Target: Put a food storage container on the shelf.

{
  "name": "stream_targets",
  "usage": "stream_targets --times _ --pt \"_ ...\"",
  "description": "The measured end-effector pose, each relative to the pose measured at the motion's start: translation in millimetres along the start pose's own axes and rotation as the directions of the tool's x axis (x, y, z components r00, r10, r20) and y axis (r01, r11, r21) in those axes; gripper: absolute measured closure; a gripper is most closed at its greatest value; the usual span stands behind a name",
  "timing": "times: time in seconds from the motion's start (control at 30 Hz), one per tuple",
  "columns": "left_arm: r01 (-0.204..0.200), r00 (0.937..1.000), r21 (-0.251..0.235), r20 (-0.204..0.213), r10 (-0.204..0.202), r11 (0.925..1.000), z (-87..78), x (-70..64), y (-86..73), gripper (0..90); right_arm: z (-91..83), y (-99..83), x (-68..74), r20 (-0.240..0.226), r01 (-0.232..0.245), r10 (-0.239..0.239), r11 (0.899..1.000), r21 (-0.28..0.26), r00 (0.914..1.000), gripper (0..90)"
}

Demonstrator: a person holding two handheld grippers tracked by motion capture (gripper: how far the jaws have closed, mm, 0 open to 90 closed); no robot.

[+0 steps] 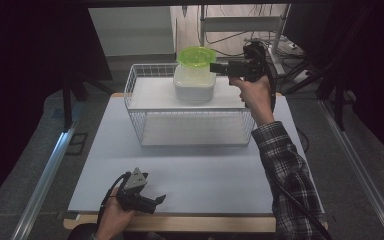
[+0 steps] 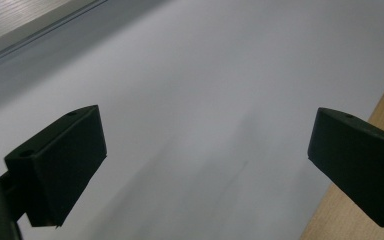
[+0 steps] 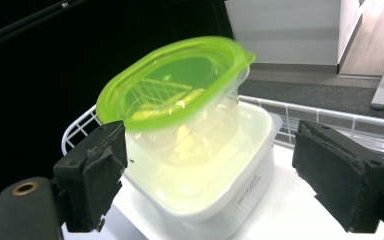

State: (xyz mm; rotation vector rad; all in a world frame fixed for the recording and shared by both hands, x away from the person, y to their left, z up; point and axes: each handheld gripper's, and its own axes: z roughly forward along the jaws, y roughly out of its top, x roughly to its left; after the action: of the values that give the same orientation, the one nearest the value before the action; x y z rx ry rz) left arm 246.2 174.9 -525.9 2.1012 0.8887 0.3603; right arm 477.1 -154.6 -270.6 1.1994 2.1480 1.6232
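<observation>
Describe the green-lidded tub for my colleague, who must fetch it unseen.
Find the white wire rack at the table's far side. On its top shelf sits a white tub; the clear container stands tilted inside it, the only thing with a lime-green lid.

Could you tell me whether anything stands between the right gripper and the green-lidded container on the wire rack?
Nothing visible does. The right gripper is open, its jaws on either side of the green-lidded container, which sits tilted in the white tub on the wire rack. Whether the jaws touch it cannot be told.
</observation>
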Motion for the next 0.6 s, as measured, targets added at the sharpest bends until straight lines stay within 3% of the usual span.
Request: stream_targets --times 0.6 --pt "0.003 1.0000 0.012 0.009 -0.003 0.9999 1.3 -0.6 0.0 1.8 -19.0 -31.2 3.8 0.004 0.074 -0.074 0.997 0.011 0.9973 10.7"
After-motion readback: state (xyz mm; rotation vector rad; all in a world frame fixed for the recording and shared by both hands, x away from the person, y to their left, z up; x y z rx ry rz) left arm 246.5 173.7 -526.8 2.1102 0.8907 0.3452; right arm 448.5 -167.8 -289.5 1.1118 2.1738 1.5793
